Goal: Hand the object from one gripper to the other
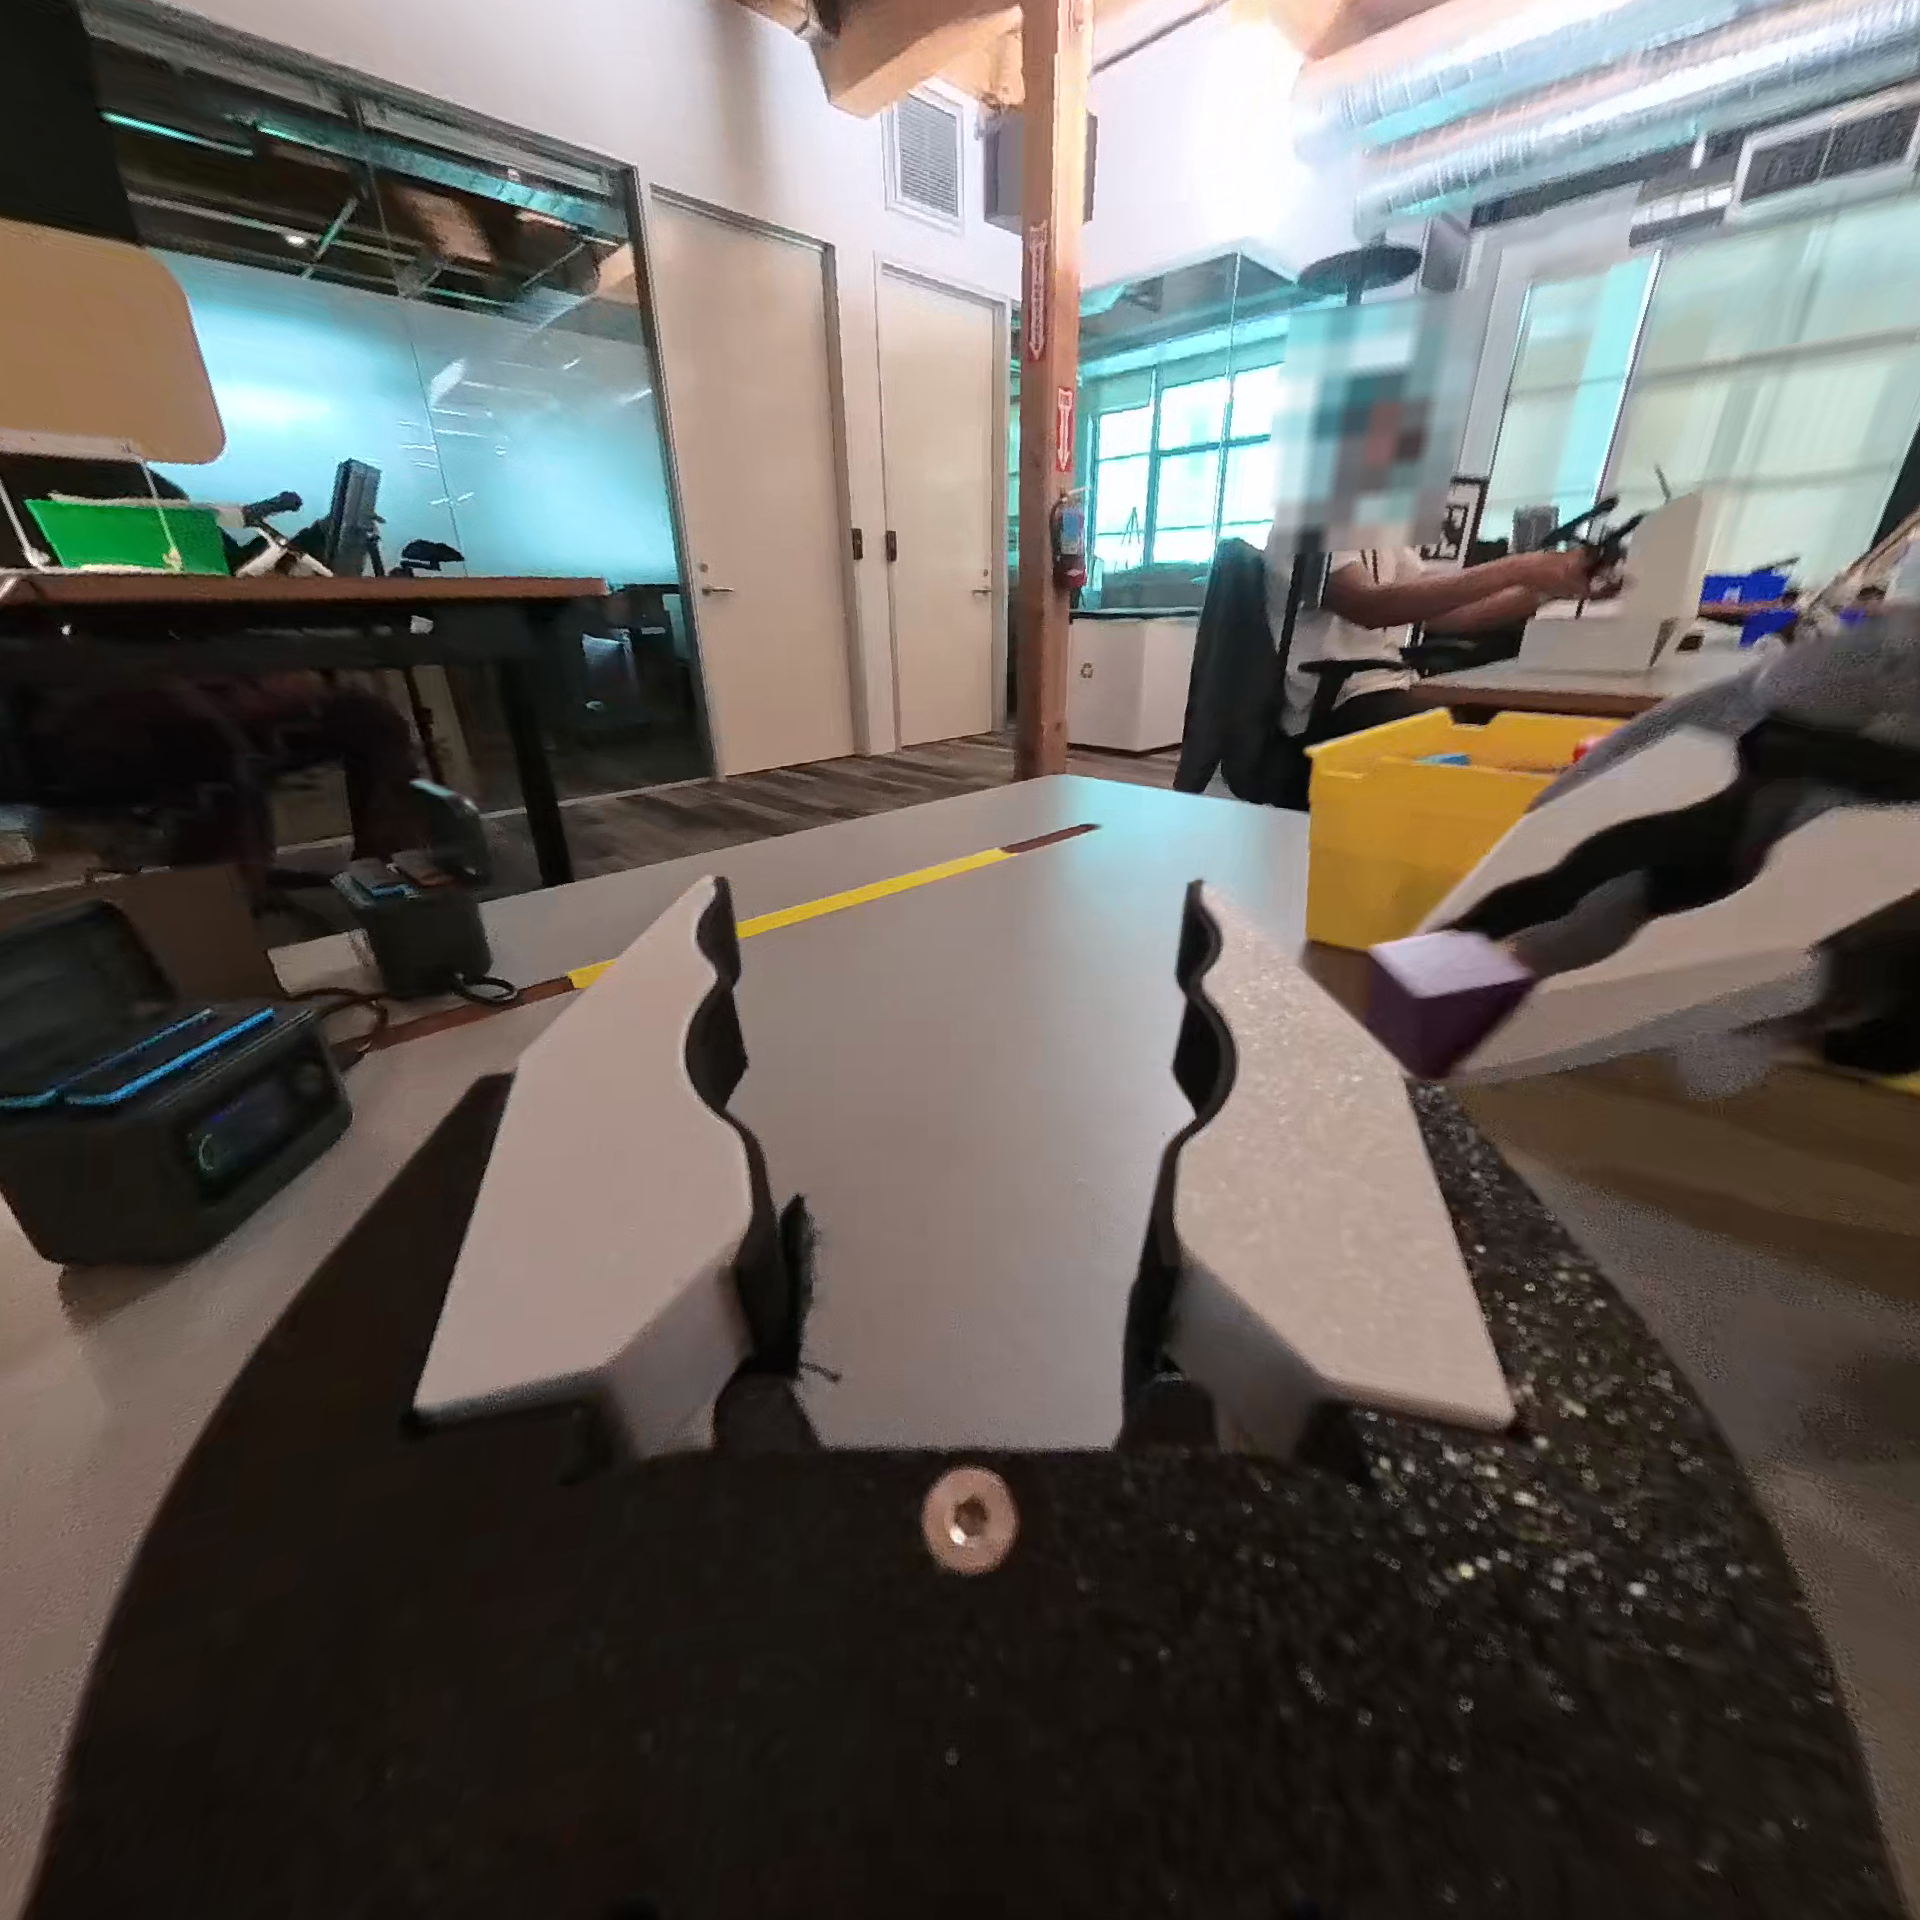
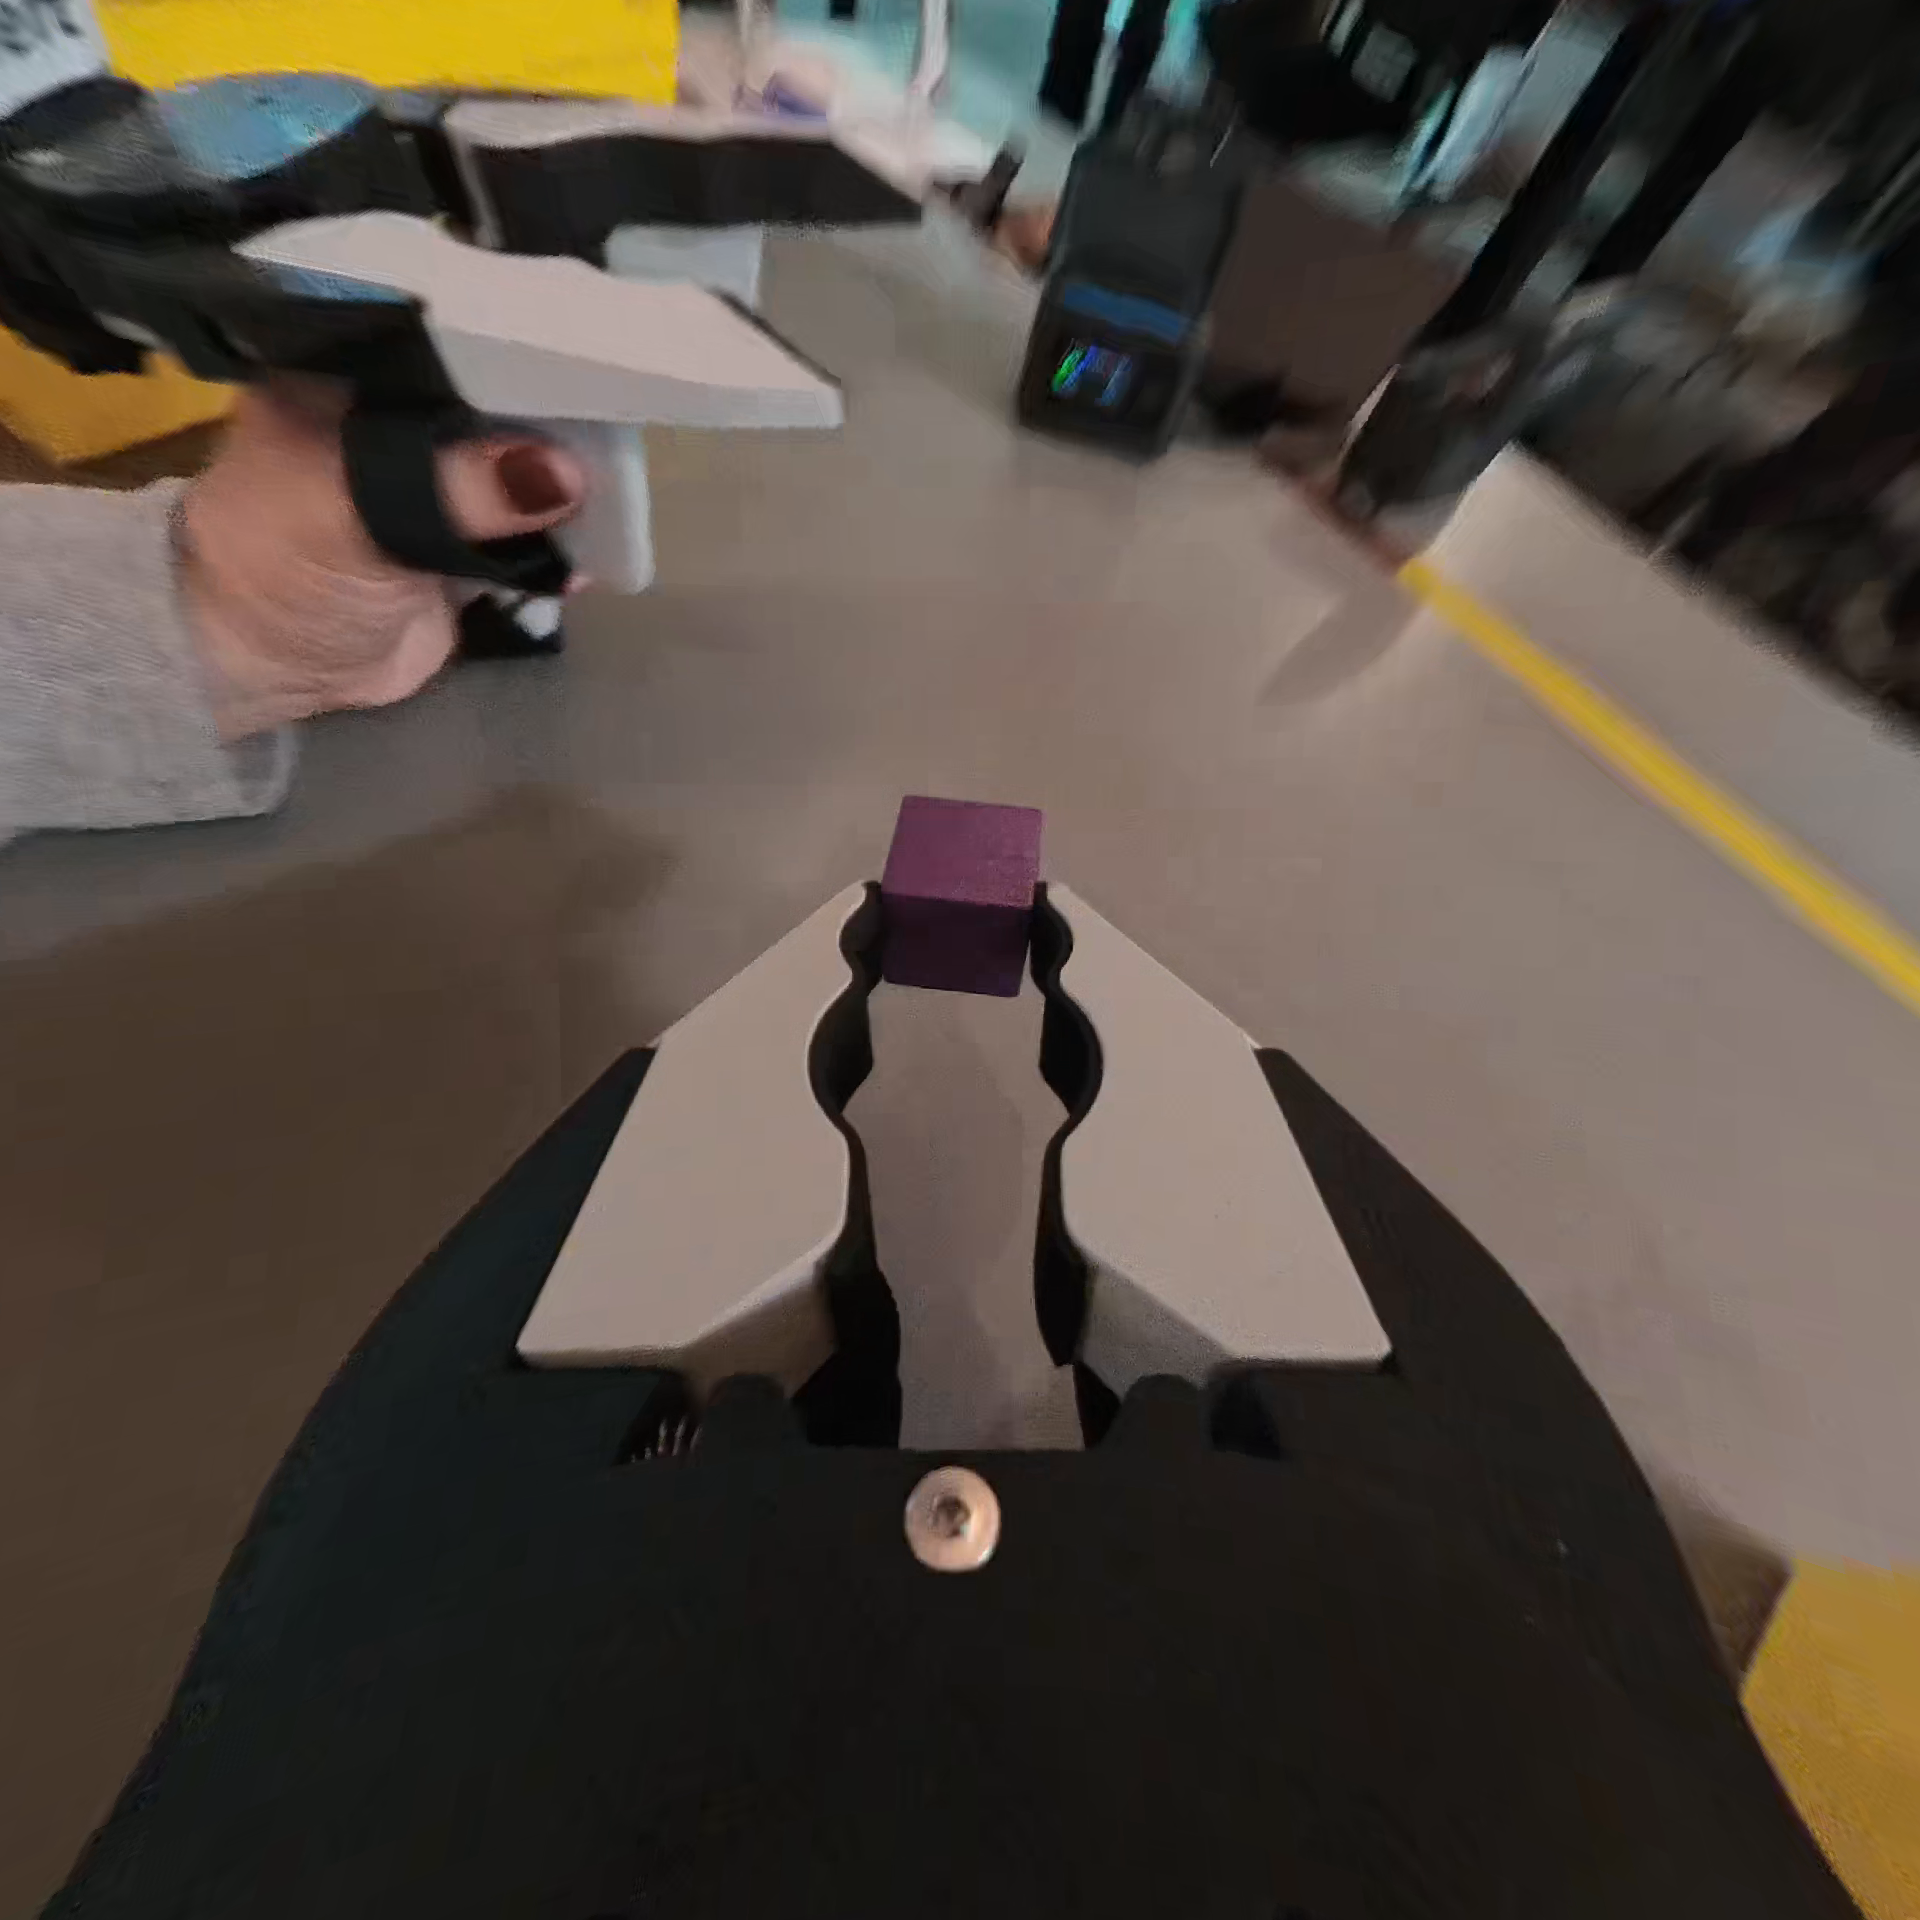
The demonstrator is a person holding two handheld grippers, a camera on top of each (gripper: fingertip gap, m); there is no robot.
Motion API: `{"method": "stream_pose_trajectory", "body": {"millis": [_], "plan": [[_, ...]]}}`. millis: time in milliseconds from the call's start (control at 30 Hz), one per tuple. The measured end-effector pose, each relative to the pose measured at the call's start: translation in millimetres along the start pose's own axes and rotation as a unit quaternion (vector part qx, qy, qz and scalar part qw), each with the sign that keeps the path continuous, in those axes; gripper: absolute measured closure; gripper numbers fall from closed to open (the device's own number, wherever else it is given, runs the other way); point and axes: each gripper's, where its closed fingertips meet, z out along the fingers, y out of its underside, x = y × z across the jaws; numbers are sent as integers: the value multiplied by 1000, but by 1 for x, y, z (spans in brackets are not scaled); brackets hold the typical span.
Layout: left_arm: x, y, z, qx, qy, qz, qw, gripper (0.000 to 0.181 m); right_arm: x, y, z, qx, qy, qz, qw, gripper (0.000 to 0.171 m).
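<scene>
**Purple cube pinched in the right gripper, left gripper agape**

The purple cube (image 2: 962, 896) sat clamped at the very tips of the right gripper (image 2: 958, 902), one white finger (image 2: 727, 1122) pressing each side, the block clear of the grey table (image 2: 1195, 727) below. Most of the cube stuck out past the fingertips; only its rear part was between the black wavy pads.

Seen from the left wrist camera, the same cube (image 1: 1446, 1000) came in from the right edge, held at the end of the right gripper (image 1: 1496, 977), which was tilted and motion-blurred. It was just beside the outer face of the left gripper's right finger (image 1: 1320, 1164), whether touching I could not tell.

The left gripper (image 1: 961, 914) stood spread wide, nothing between its fingers, bare tabletop showing through the gap. From the right wrist camera it appeared at upper left (image 2: 800, 343), side-on and blurred, with a person's hand (image 2: 312, 582) around its black grip and a grey sleeve (image 2: 94, 665) behind.

Farther out: a yellow tape line (image 1: 883, 899) ran across the table, a yellow bin (image 1: 1403, 831) stood at the far right corner, and a dark device with blue trim (image 1: 177, 1132) rested at the left edge. A seated person (image 1: 1351, 644) worked at another desk beyond.
</scene>
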Motion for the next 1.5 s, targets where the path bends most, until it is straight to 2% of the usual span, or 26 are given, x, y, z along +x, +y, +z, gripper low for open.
{"method": "stream_pose_trajectory", "body": {"millis": [100, 167, 300, 400, 467, 533, 667, 800, 867, 967, 1067, 1200, 1300, 1400, 1500], "plan": [[9, 7, 5, -22, 10, 28, 999, 100, -18, 8, -48, -80, -52, 40, 995, 144], [12, 9, 7, -31, 13, 39, 999, 102, -15, 11, -93, -122, -46, 32, 991, 144], [13, 10, 8, -32, 12, 40, 999, 105, 26, 18, -198, -170, 54, 22, 984, 144], [12, 12, 9, -35, 10, 33, 999, 107, 73, 56, -272, -235, 180, 87, 951, 144], [10, 11, 9, -35, 9, 28, 999, 107, 93, 93, -305, -289, 223, 140, 920, 145], [10, 12, 9, -36, 9, 26, 999, 108, 102, 124, -314, -322, 212, 169, 907, 144], [11, 12, 9, -37, 12, 25, 999, 110, 110, 160, -305, -348, 179, 192, 900, 144], [11, 12, 9, -36, 12, 22, 999, 110, 115, 174, -297, -361, 180, 203, 892, 143], [10, 12, 9, -36, 11, 21, 999, 110, 117, 174, -296, -367, 190, 201, 888, 131], [10, 12, 9, -36, 10, 20, 999, 110, 121, 153, -296, -344, 216, 172, 897, 127], [10, 13, 10, -40, 8, 24, 999, 110, 128, 98, -281, -264, 256, 110, 923, 127], [10, 14, 11, -44, 4, 36, 998, 111, 116, -11, -215, -62, 282, -9, 958, 126], [10, 15, 10, -50, 1, 50, 997, 111, 76, -71, -144, 120, 225, -30, 967, 121], [9, 11, 6, -38, -2, 54, 998, 111, 51, -82, -70, 202, 173, 11, 964, 118], [4, 10, 5, -35, -11, 52, 998, 110, 54, -76, -16, 229, 207, -4, 951, 116]]}}
